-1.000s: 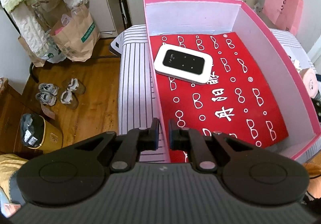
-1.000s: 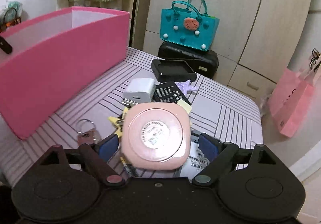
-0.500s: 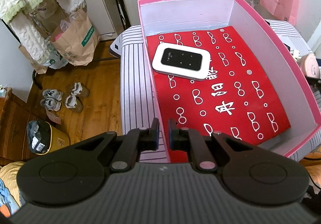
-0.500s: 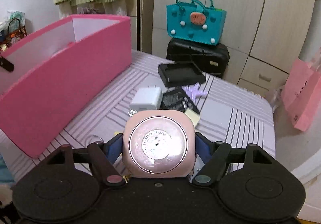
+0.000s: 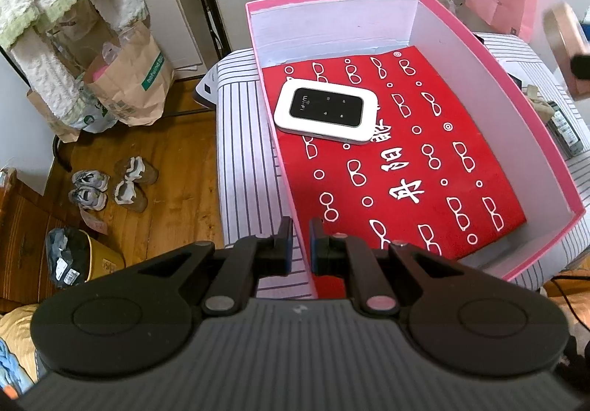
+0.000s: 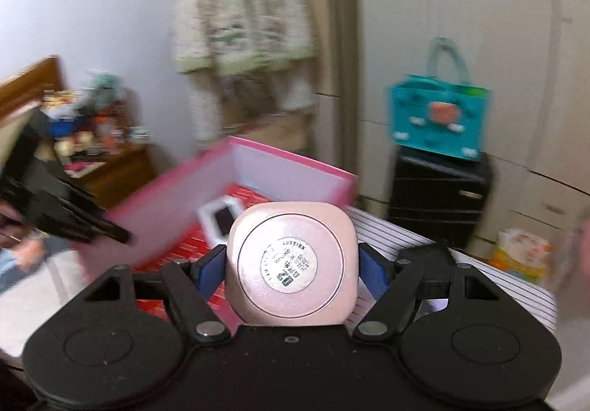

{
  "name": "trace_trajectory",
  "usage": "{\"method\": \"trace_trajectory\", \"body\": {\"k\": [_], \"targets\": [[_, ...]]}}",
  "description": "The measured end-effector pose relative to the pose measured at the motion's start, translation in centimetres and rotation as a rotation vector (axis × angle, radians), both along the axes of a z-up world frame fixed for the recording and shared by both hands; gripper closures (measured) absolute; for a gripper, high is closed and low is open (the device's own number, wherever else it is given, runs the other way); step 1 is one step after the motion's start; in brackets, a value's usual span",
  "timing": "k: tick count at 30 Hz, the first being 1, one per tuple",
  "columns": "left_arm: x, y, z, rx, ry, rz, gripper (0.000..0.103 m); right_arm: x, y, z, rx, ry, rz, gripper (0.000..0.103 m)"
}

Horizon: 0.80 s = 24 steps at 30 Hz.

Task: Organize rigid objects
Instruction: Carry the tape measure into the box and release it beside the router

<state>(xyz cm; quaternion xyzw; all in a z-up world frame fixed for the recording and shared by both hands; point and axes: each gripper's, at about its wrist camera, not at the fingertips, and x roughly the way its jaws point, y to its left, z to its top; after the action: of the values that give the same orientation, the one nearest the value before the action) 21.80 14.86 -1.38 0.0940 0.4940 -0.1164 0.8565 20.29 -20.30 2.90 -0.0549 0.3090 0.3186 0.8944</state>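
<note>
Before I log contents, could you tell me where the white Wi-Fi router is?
In the left wrist view, the white Wi-Fi router lies on the red card inside the pink box, near its far left corner.

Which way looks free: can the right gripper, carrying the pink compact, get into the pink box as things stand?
Probably yes. The right gripper holds the pink compact above the pink box, whose top is open. Inside, only a white Wi-Fi router lies on the red sheet, leaving bare room.

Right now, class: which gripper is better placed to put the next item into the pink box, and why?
Right. The right gripper already holds the pink case above the box; the left gripper is shut on the box's wall.
</note>
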Motion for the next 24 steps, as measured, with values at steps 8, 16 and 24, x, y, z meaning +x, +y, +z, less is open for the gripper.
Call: {"method": "trace_trajectory", "body": {"k": [8, 16, 24], "targets": [[0.0, 0.1, 0.0, -0.013, -0.001, -0.004, 0.094, 2.2, 8.4, 0.3, -0.001, 0.105, 0.266, 0.024], [0.2, 0.9, 0.1, -0.057, 0.013, -0.009, 0.093, 5.7, 14.9, -3.1, -0.073, 0.289, 0.353, 0.024], [0.0, 1.1, 0.1, -0.064, 0.004, -0.013, 0.093, 9.8, 18.6, -8.0, -0.148, 0.496, 0.341, 0.024]]}}
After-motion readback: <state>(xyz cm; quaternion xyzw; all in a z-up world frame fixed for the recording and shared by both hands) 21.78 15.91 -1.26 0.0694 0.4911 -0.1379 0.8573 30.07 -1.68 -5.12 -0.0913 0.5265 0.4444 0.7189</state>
